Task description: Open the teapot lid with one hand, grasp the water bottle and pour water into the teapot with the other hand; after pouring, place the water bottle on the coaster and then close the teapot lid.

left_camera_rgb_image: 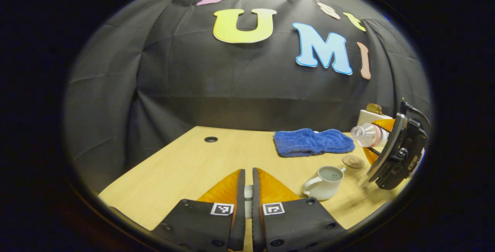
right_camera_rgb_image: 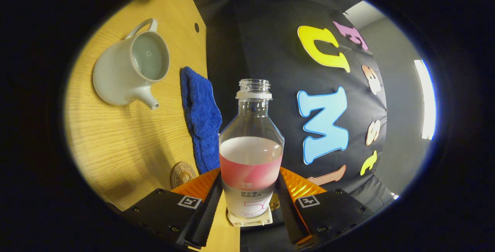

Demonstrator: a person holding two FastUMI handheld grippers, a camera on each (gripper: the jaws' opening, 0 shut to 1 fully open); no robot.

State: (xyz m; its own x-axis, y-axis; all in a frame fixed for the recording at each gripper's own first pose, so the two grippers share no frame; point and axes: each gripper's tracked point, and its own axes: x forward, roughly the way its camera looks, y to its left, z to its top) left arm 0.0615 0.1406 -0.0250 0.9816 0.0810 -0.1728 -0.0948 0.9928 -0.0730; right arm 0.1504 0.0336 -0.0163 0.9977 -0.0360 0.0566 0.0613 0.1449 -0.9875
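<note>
We read this as a staged recording booth, not a lived-in room: black cloth [left_camera_rgb_image: 239, 78] hangs as backdrop on the sides we can see, directly behind a pale wood-grain desk [left_camera_rgb_image: 201, 159] with a cable hole [left_camera_rgb_image: 210, 139]. Past the cloth's edge we note a plain grey wall [right_camera_rgb_image: 398, 89] with a bright strip, possibly a ceiling light, suggesting a lab or office.

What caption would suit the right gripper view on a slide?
Right gripper holds the uncapped water bottle tilted beside the open teapot, blue towel and coaster.
</note>
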